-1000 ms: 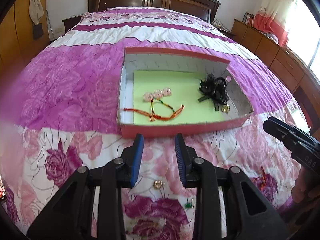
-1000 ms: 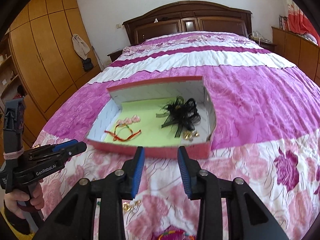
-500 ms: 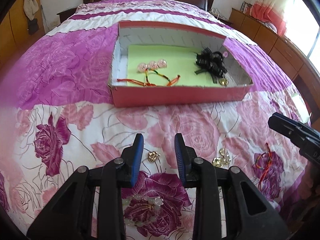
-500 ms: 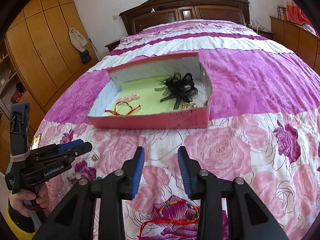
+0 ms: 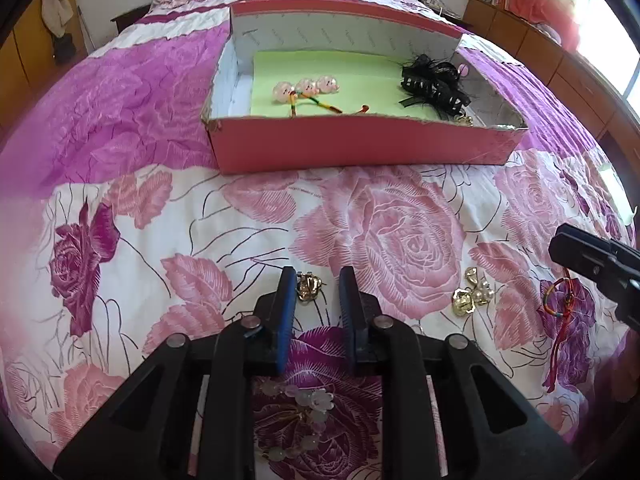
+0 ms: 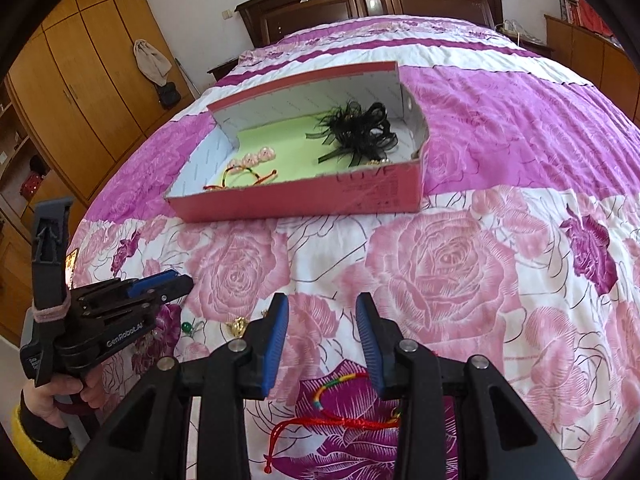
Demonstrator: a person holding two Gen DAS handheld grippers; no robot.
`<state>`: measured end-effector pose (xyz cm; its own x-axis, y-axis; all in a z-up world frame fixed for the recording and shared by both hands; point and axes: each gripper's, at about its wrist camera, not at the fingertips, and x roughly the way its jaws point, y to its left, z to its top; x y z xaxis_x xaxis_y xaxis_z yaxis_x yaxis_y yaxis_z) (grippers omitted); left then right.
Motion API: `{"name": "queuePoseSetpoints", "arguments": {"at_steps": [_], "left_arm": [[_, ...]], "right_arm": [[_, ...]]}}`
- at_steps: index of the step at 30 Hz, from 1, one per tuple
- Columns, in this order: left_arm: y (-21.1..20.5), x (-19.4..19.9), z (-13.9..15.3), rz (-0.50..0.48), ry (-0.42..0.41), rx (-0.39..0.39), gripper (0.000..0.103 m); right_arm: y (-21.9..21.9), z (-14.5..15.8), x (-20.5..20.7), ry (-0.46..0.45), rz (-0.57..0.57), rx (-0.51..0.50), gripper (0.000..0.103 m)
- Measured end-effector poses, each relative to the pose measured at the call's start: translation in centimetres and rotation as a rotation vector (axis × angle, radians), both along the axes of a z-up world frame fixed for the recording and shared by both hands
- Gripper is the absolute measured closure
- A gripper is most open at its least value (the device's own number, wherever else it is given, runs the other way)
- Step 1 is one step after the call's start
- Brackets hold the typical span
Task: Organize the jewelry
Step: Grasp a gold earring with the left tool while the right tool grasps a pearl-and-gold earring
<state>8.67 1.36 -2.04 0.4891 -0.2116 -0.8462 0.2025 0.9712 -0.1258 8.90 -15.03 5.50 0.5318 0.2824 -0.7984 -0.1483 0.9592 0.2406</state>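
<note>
Landmark: a shallow pink cardboard box (image 5: 352, 148) with a pale green liner sits on the flowered pink and purple bedspread (image 5: 400, 236); judged the collecting place for the jewelry.
In the box: pink bead cluster (image 5: 306, 87) and a thin multicoloured cord bracelet (image 5: 316, 103) toward its left; a black feathery ribbon hair clip (image 5: 436, 84) toward its right, grouped by kind, it seems.
Loose, in front of the box: a small gold flower-shaped earring (image 5: 309, 286), a gold and pearl earring pair (image 5: 470, 294) off to its right, a pale flower-bead bracelet (image 5: 304, 404) nearer the camera, and a red and rainbow braided cord bracelet (image 6: 340, 400) further right.
Left gripper (image 5: 316, 280): aimed down at the bedspread in front of the box, its blue-padded jaws closing with the gold flower earring between them, close against the left pad; a firm pinch is not yet visible. The narrow gap suits so small a piece.
Right gripper (image 6: 322, 314): jaws part-open with nothing between them, hanging over the braided cord bracelet, which lies just under the fingers; judged lined up for its own pick.
Stage: judged mid-task; several pieces already boxed, four lots outside.
Risk: the earring is tiny and lies on soft cloth, so the pads may catch fabric or nudge it aside.
</note>
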Motion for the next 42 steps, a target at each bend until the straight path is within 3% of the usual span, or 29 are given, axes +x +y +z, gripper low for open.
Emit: {"name": "queuePoseSetpoints", "arguments": {"at_steps": [4,6,19,28,36,39,42], "left_arm": [[0.0,0.0,-0.6,-0.001,0.007,0.005,0.091],[0.1,0.0,-0.8,-0.001,0.004,0.003,0.098],[2.4,-0.6,0.7,0.056,-0.041,-0.072,0.098],[2.9,-0.6,0.4,0.067,-0.042,-0.11,0.098],[3.3,-0.7,0.3,0.073,-0.038,-0.126,0.098],[3.2,-0.7,0.3,0.074,-0.039,-0.124,0.098],[3.2,-0.8,0.5,0.075,-0.045,-0.119,0.098]], "right_arm": [[0.4,-0.3,0.0,0.01,0.011,-0.001,0.065],[0.7,-0.4,0.0,0.014,0.017,-0.003,0.065],[3.4,-1.1,0.0,0.049,0.084,-0.014,0.065],[6.3,-3.5,1.0,0.118,0.146,-0.035,0.065],[7.5,-4.6,1.2,0.123,0.164,-0.069,0.064],[7.5,-4.6,1.1,0.115,0.172,-0.06,0.077],[7.4,-4.6,1.1,0.111,0.172,-0.045,0.078]]}}
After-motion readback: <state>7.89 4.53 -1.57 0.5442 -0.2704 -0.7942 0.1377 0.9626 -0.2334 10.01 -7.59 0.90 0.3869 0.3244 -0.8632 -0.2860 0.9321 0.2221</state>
